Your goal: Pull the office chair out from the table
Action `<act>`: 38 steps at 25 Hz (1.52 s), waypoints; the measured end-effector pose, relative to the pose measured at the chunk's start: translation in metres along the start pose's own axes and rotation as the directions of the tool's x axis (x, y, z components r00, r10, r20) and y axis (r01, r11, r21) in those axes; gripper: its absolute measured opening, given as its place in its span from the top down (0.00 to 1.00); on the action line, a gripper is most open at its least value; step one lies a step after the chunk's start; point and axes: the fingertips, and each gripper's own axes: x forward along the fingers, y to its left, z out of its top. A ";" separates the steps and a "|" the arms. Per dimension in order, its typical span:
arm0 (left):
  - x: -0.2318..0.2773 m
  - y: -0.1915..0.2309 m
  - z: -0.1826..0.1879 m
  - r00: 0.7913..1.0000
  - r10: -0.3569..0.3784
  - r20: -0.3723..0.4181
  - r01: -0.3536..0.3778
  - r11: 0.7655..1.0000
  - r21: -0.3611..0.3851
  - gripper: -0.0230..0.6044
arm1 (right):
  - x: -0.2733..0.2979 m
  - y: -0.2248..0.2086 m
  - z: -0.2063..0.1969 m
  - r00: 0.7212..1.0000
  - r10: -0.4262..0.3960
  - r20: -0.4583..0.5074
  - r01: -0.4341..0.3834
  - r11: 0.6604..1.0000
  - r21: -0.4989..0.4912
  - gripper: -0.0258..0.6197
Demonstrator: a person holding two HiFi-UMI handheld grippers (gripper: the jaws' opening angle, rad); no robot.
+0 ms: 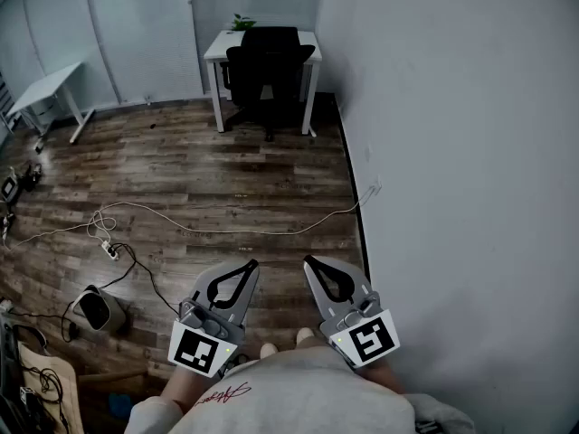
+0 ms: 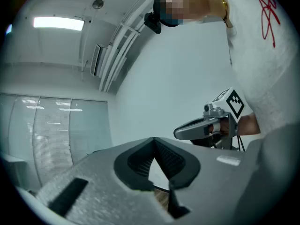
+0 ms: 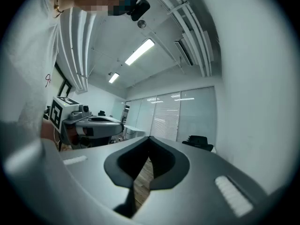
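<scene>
Left gripper [image 1: 252,264]: jaws closed tip to tip, holding nothing.
Right gripper [image 1: 308,260]: jaws also closed and empty, just beside the left.
Office chair [image 1: 269,66]: black, far ahead of both fingertips, pushed in at the white table [image 1: 215,45] across the wood floor [image 1: 226,161].

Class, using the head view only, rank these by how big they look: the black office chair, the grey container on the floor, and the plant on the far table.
1. office chair, clearly the largest
2. grey container, though it sits nearer the camera, which enlarges it
3. plant, the smallest
</scene>
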 end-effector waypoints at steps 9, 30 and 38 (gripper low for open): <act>-0.005 0.008 0.003 1.000 0.005 0.000 -0.005 1.000 0.003 0.97 | 0.004 0.005 -0.007 0.999 0.004 -0.051 -0.004 1.000 -0.004 0.96; -0.012 0.006 -0.001 1.000 -0.010 -0.003 0.010 1.000 -0.016 0.97 | -0.003 0.007 -0.004 0.998 -0.046 -0.040 0.047 0.999 0.019 0.96; -0.014 0.010 -0.008 1.000 0.005 -0.013 -0.005 1.000 -0.029 0.97 | -0.003 0.006 -0.009 0.998 -0.048 -0.042 0.049 0.998 0.034 0.96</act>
